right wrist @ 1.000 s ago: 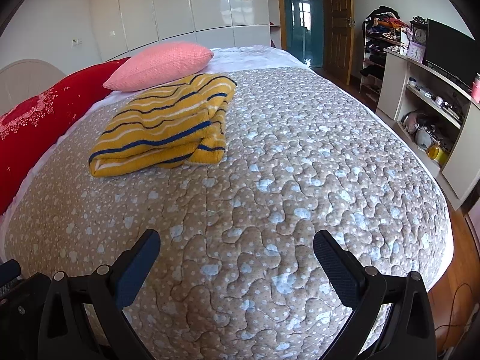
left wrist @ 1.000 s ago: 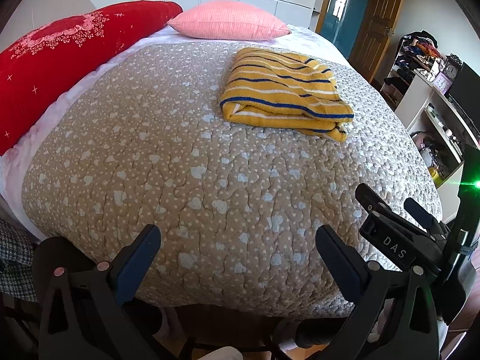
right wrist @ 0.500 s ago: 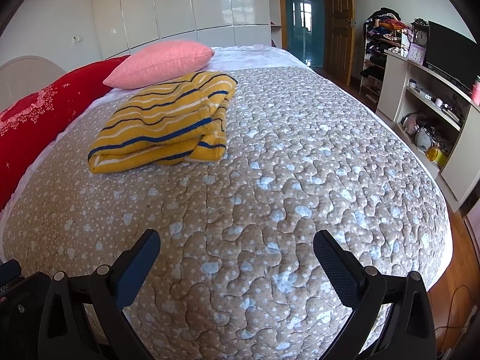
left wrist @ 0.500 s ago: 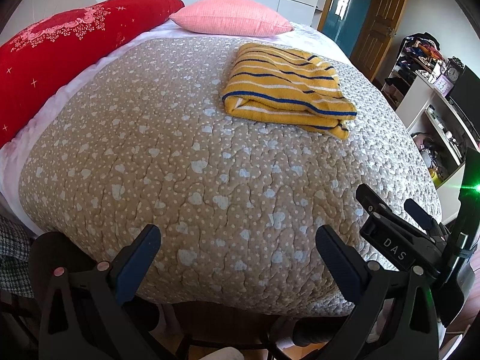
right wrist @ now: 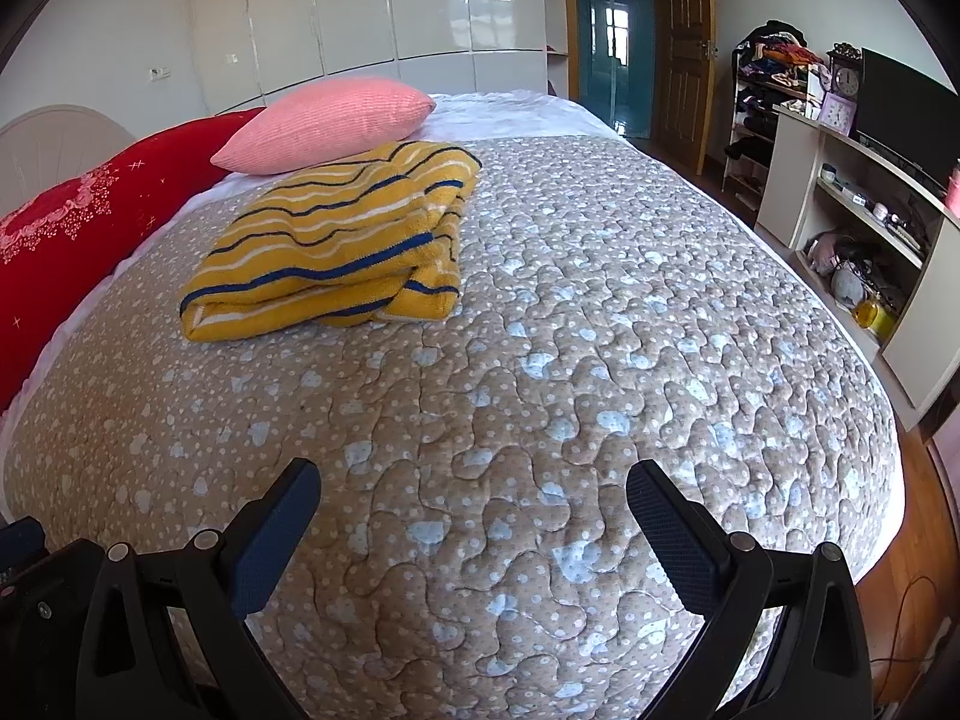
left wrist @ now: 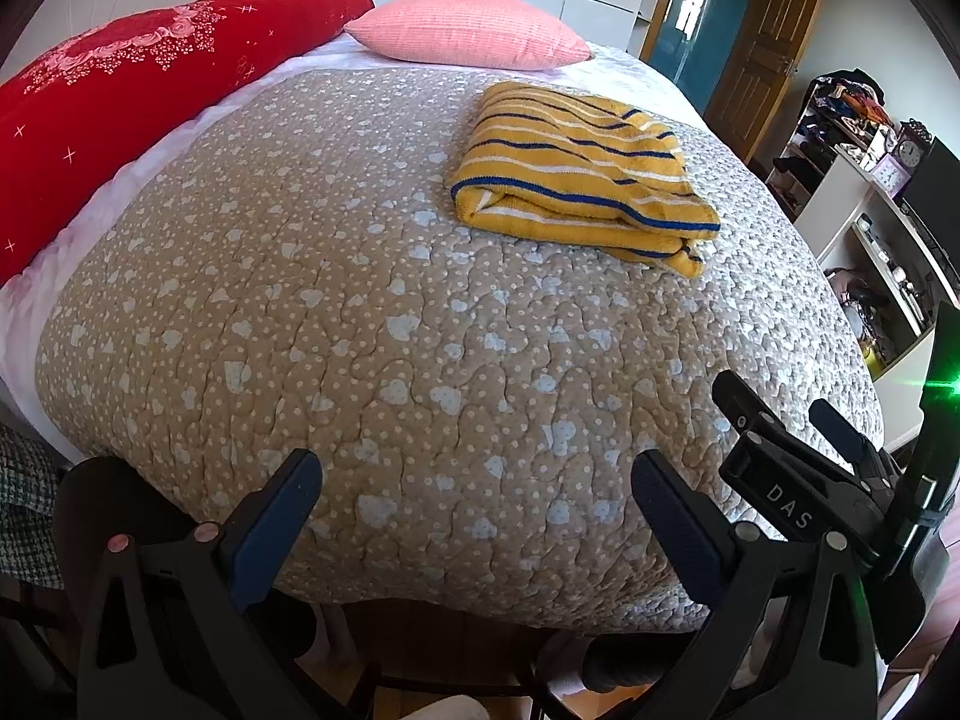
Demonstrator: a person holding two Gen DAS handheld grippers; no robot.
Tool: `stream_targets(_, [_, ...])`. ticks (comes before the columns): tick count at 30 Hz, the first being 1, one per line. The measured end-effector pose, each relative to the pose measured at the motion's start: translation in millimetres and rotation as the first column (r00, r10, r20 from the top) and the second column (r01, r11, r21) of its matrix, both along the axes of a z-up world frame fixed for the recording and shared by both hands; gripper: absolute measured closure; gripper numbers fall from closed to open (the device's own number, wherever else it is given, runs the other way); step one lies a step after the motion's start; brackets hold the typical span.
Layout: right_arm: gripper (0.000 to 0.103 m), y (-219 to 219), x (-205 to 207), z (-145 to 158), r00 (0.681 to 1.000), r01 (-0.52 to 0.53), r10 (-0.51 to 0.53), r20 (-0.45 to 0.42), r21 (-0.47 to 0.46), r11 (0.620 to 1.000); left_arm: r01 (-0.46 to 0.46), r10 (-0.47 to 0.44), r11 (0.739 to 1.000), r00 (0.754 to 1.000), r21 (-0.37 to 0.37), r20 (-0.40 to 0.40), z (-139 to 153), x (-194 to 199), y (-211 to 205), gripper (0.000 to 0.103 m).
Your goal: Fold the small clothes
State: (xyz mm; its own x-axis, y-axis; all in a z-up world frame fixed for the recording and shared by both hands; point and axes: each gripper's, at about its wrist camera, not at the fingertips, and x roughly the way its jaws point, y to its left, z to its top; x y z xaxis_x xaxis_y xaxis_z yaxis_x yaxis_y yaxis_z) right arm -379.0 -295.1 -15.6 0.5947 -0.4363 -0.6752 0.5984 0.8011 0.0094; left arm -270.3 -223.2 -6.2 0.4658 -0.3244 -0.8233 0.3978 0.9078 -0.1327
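Since the earlier frames, both grippers are seen drawn slightly back and raised above the near edge of the quilt (right wrist: 600, 312). Left gripper (left wrist: 477, 483) is held spread wide, nothing between its fingers. Right gripper (right wrist: 474, 495) is likewise spread wide and touches nothing. Folded, the sweater (left wrist: 576, 174) is laid on the quilt's far part, near the pink pillow (right wrist: 330, 120), well apart from both grippers.

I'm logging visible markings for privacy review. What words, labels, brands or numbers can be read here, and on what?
"DAS": white letters on the black body of the right claw, seen in the left wrist view.
Clock on the shelf: dial numerals too small to read.
Nothing else legible on the sweater or bedding.
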Motion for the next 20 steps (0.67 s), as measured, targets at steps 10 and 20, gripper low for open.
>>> stream_targets(10, [0.000, -0.6, 1.6, -0.6, 1.000, -0.004, 0.004, -0.004, -0.001, 1.000, -0.001, 0.001, 1.000, 1.000, -0.028, -0.001, 1.1, 0.8, 1.4, 0.000])
stream_targets(20, [0.000, 4.6, 2.0, 2.1, 1.000, -0.016, 0.016, -0.001, -0.008, 1.000, -0.039, 0.039, 0.999, 0.999, -0.036, -0.013, -1.6, 4.4, 9.3, 0.000])
